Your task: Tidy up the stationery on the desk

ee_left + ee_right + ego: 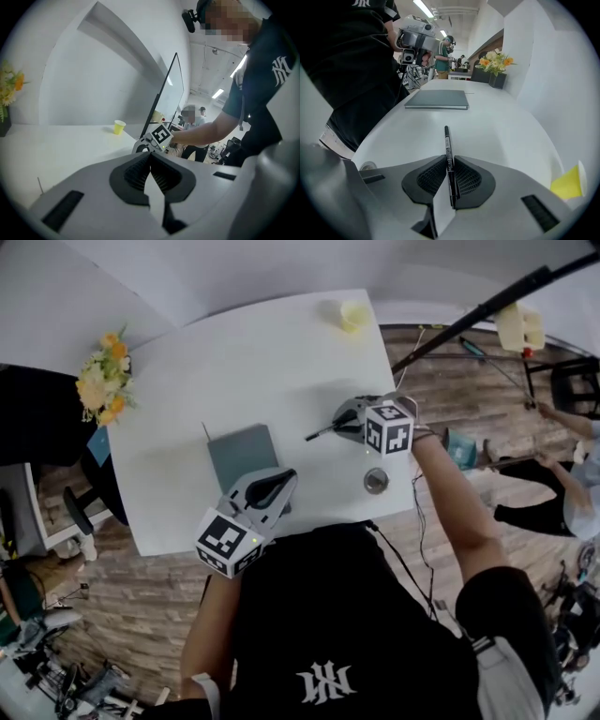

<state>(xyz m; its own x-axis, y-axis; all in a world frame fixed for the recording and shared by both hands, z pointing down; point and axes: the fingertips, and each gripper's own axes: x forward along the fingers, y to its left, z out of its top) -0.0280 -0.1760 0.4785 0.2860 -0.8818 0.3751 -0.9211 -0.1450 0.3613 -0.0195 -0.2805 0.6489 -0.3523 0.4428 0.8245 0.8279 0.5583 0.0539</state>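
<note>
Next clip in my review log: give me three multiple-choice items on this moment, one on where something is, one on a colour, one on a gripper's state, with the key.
1. Where does the yellow cup stand?
A. on the floor
B. near the far edge of the desk
C. on a chair

2. What colour is the notebook?
A. red
B. yellow
C. grey

3. How do the jaws of the right gripper stand?
A. shut on the pen
B. wide apart and empty
C. shut on the notebook

Key: 1 B, the head view shows it on the desk's far side. 2 C, its cover is grey in both the head view and the right gripper view. 3 A, the right gripper view shows the pen clamped between the jaws.
</note>
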